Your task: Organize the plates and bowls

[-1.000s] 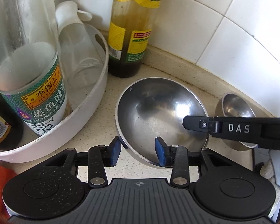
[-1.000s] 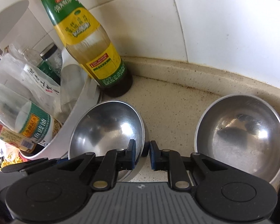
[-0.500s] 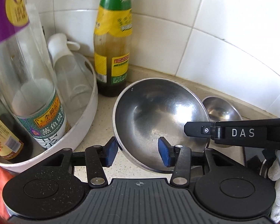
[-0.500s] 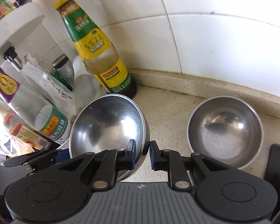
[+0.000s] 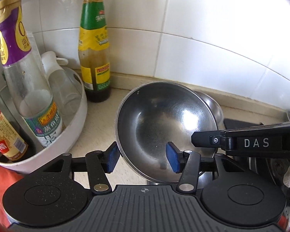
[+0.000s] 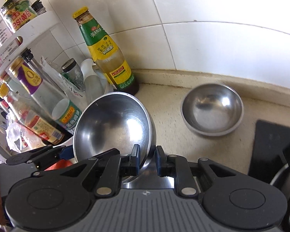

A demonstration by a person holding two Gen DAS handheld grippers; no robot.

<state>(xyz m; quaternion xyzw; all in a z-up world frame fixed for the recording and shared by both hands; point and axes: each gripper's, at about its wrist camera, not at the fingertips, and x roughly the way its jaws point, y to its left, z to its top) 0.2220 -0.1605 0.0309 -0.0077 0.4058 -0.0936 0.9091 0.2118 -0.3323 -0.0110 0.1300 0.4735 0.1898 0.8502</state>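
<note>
Above the speckled counter (image 6: 168, 116), near the white bottle rack (image 5: 75, 127), you hold 1 steel bowl (image 5: 160, 123) tilted in the air, likely to stack it into the second bowl (image 6: 212, 110) resting by the wall. Your right gripper (image 6: 147, 160) is clamped on its rim, carrying it. Your left gripper (image 5: 143, 157) straddles the opposite rim, jaws opening, pads clear. The bowl looks shiny, empty, faintly smudged.

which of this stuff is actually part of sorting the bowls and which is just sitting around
Part of the job:
- lifted steel bowl, its rim pinched in the right gripper
- second steel bowl on the counter
- left gripper, jaws opening around the lifted bowl's rim

Just lying about:
- yellow-capped sauce bottle
- white rack of condiment bottles
- black mat
</note>
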